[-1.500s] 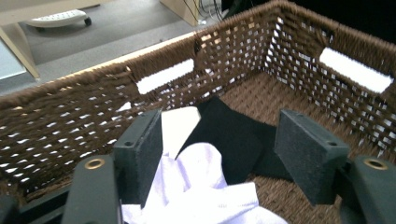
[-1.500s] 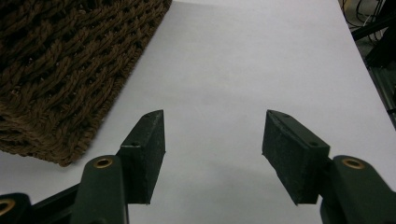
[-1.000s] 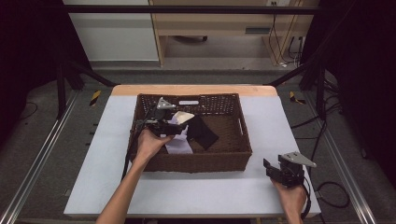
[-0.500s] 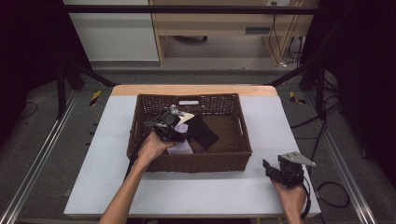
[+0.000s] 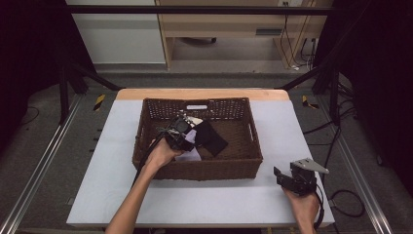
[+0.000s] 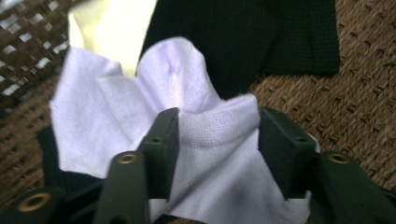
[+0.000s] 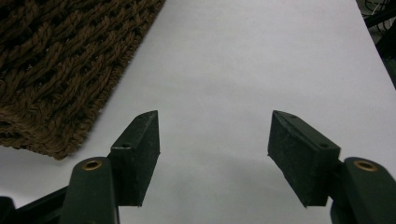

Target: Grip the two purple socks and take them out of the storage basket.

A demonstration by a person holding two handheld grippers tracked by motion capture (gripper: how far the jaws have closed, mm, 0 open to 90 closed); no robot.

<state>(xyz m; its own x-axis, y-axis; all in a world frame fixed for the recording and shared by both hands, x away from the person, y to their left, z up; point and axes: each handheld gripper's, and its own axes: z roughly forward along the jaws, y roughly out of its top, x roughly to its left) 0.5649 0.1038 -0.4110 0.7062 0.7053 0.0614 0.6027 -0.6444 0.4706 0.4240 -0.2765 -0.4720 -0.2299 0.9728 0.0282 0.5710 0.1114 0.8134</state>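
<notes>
Left tongs [image 5: 182, 132] inside the brown wicker basket [image 5: 243, 163], low over its left half, jaws still well apart in the left gripper view with the ribbed edge of a white cloth [image 6: 205, 140] bunched between them; cannot tell whether the pads actually press it. White cloth [image 5: 190, 153] lying on the basket floor near the front-left wall, partly over a black cloth [image 5: 210, 138] that spreads toward the middle; a pale cream piece [image 6: 114, 32] beyond both, close to the far-left weave. Woven walls near on the left and front of the left tongs, little slack there; right half of the basket floor bare, with room to swing that way and upward. Right tongs [image 5: 294, 179] spread wide, holding nothing, resting at the front-right of the white bench [image 5: 112, 146], just off the basket's front-right corner [image 7: 51, 84], open bench surface ahead and to the right, bench edge close behind. Compared with a second ago: left tongs gone from the left wall toward the basket's middle and deeper in, hand now over the front rim, cream piece more covered; right tongs unmoved.
</notes>
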